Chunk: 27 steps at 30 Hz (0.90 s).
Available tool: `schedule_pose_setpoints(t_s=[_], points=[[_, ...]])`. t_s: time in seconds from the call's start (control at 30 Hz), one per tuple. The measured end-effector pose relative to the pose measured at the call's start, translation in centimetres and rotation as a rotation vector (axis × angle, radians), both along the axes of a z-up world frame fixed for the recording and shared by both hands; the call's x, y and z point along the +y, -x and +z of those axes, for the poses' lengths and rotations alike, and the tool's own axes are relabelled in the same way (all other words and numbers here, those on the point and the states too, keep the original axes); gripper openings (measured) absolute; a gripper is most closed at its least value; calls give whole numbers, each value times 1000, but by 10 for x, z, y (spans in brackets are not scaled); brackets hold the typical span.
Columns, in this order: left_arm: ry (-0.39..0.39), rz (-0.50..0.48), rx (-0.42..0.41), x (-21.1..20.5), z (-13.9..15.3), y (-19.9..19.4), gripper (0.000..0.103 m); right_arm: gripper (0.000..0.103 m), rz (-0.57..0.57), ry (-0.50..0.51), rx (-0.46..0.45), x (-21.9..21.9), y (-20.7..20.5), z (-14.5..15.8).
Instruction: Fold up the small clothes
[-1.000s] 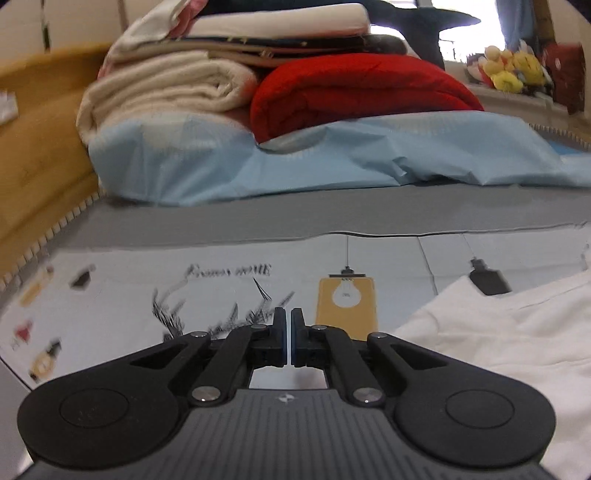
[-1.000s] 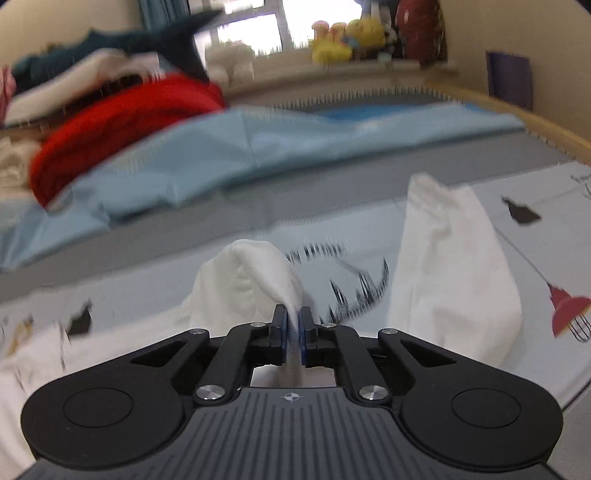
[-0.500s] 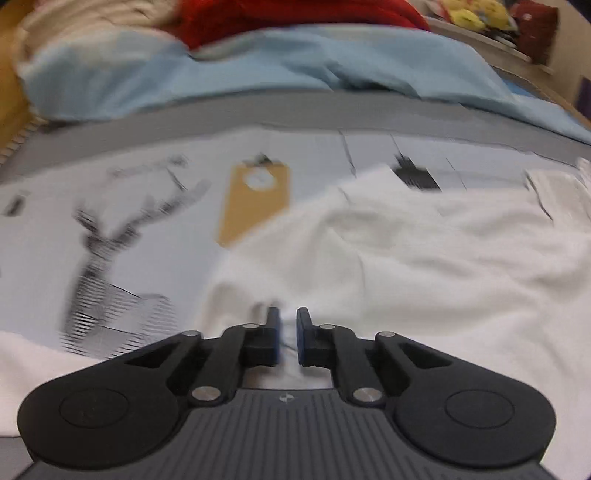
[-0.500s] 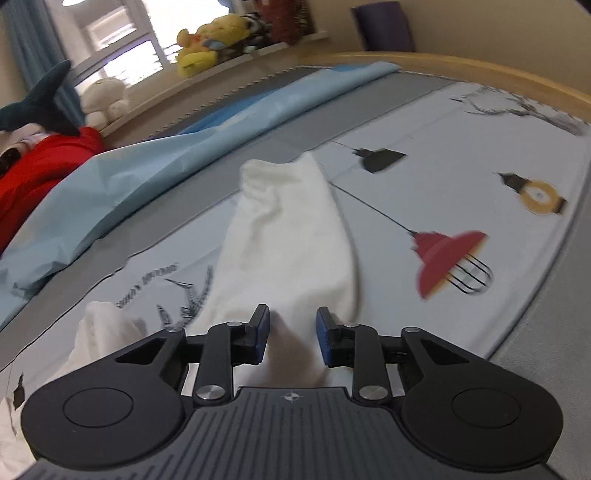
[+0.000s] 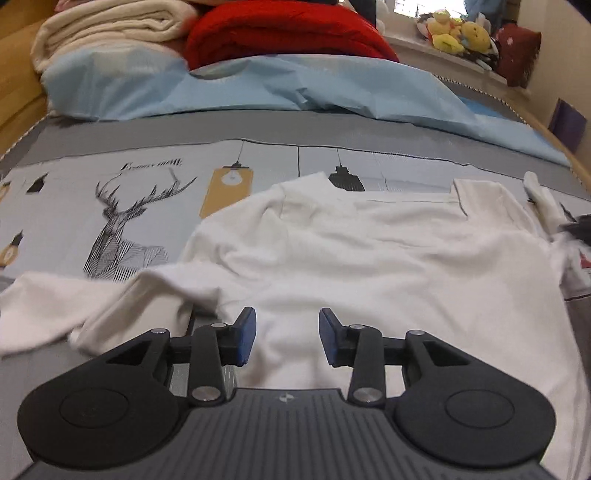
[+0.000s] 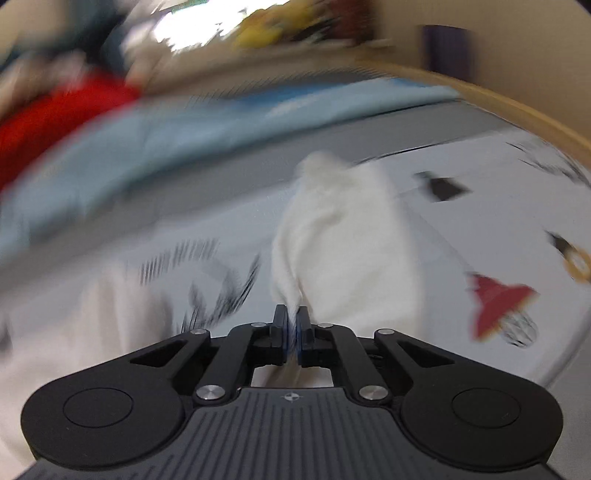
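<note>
A white long-sleeved shirt (image 5: 369, 258) lies spread on the printed bed sheet (image 5: 74, 206), one sleeve (image 5: 55, 306) trailing to the left. My left gripper (image 5: 287, 336) hovers over the shirt's near part. Its jaws are opening, the cloth lies below the blue pads (image 5: 246, 336), and nothing is pinched. In the blurred right wrist view, my right gripper (image 6: 291, 328) is shut on a pinch of the shirt's other sleeve (image 6: 343, 236), which runs away from the fingertips across the sheet.
A rumpled light blue cover (image 5: 258, 85) lies behind the shirt, with a folded cream blanket (image 5: 107, 26) and a red one (image 5: 284, 33) on it. Plush toys (image 5: 458, 33) sit on the far sill. A wooden bed rail (image 6: 480, 96) curves along the right side.
My left gripper swung from the bare sheet to over the shirt and opened. My right gripper let go of one fold, opened over the sleeve, then shut on it.
</note>
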<state>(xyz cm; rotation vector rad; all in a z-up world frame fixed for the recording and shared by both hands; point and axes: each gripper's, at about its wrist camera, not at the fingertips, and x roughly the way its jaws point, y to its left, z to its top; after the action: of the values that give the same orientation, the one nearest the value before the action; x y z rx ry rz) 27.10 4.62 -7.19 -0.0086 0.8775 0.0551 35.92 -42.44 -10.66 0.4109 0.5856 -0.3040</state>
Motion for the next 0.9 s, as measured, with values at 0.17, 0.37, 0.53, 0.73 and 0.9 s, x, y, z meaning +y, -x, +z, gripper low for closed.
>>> schedule_pose_setpoints(t_s=[0.17,0.37,0.53,0.73,0.9], points=[[21,82,-2,20,-10,-12,41,4,-256,-104,36,-66,71,13],[105,91,34,20,-14,-15,41,14,-404,-192,242,-123,136,-24],[80,72,42,15,-20,-15,41,25,-285,53,111,-120,127,7],[66,96,65,16,-30,-22,41,35,48,234,90,-90,65,1],[40,63,73,8,-35,-25,42,41,259,336,152,-52,23,-12]])
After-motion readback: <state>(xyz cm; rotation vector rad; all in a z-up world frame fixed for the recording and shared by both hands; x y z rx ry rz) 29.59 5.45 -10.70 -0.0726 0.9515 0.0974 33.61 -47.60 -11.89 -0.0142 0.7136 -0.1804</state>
